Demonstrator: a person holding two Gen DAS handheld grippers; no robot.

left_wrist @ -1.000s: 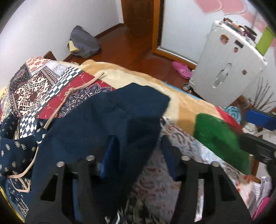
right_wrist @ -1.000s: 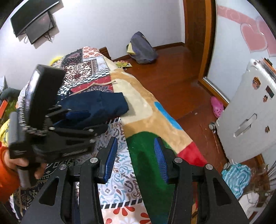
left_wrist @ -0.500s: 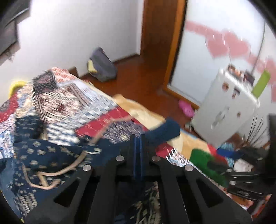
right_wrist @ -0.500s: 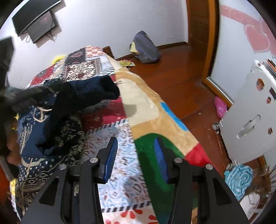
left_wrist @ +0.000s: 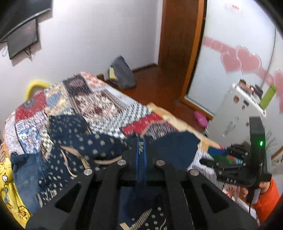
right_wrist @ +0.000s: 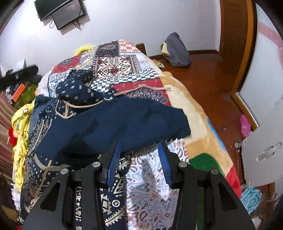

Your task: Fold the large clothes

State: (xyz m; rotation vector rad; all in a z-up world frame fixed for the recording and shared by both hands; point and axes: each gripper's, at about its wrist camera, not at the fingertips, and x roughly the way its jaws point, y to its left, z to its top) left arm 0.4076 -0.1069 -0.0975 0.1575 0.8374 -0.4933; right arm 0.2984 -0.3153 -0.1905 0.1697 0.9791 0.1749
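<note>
The left gripper [left_wrist: 141, 150] is clenching the navy garment [right_wrist: 113, 122] above the bed [right_wrist: 178, 99], lifting it for folding, while the right gripper [right_wrist: 139, 159] is waiting with fingers spread.

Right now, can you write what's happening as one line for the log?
step: folding | left tool: shut on navy garment | right tool: open, at garment's edge | surface: patchwork bed cover

At your twelve o'clock a grey backpack [right_wrist: 177, 51] slumps against the white wall on the wooden floor [right_wrist: 212, 77], and a dark monitor [right_wrist: 61, 12] is mounted on the wall toward eleven. At your three o'clock a pink clog [right_wrist: 245, 125] lies on the floor near a white suitcase [right_wrist: 265, 150]. A yellow printed cloth [right_wrist: 20, 127] is bunched at nine o'clock along the patchwork bedspread [right_wrist: 116, 65].
</note>
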